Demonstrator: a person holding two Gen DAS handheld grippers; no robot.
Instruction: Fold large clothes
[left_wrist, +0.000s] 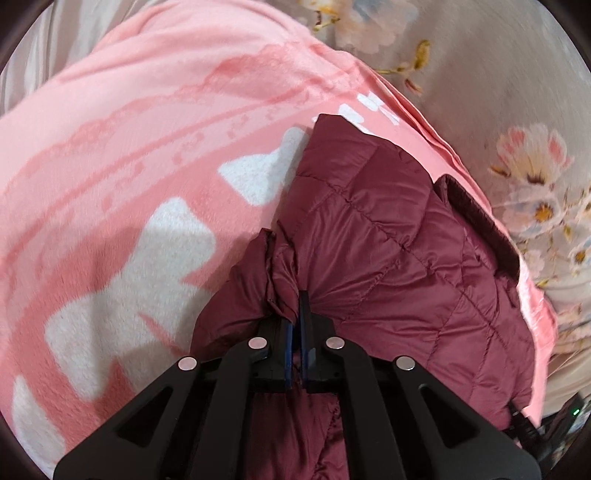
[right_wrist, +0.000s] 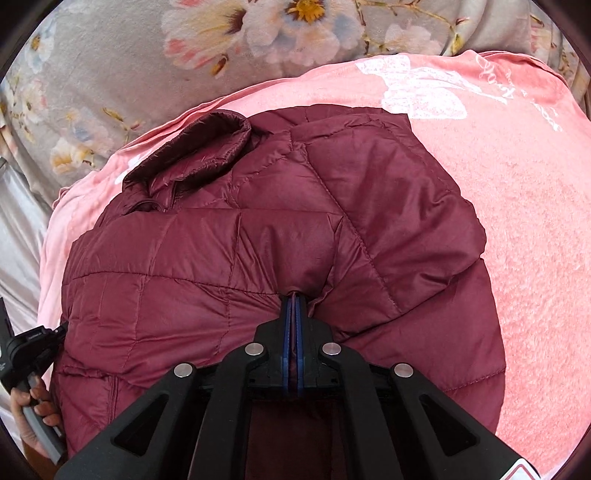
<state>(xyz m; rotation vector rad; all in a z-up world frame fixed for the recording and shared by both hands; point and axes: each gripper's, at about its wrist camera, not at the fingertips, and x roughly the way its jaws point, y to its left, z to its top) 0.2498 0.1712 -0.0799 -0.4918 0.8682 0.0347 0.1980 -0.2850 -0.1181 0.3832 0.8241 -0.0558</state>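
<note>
Hiding most of its own lower half, the jacket (right_wrist: 280, 251) runs under both gripper bodies and off the bottom edge of each view, so its hem and far sleeve cannot be made out. It lies puffed on a pink blanket (right_wrist: 517, 229), which sits on a floral sheet (right_wrist: 110, 66); the collar (right_wrist: 207, 144) shows at the upper left in the right wrist view.

The left gripper (left_wrist: 294, 310) is clamped tight on a bunched fold of the jacket (left_wrist: 388, 240), its blue pads nearly together with cloth pinched between them. The right gripper (right_wrist: 294, 299) is likewise closed on a pucker of quilted fabric, a thin strip of maroon showing between its pads. In each view the jacket spreads away from the fingertips, up and to the sides.

At the left edge of the right wrist view, a hand (right_wrist: 33, 417) grips a grey handle, partly cut off.

White script on the blanket (right_wrist: 517, 92) near its top right corner is too distorted to read.
</note>
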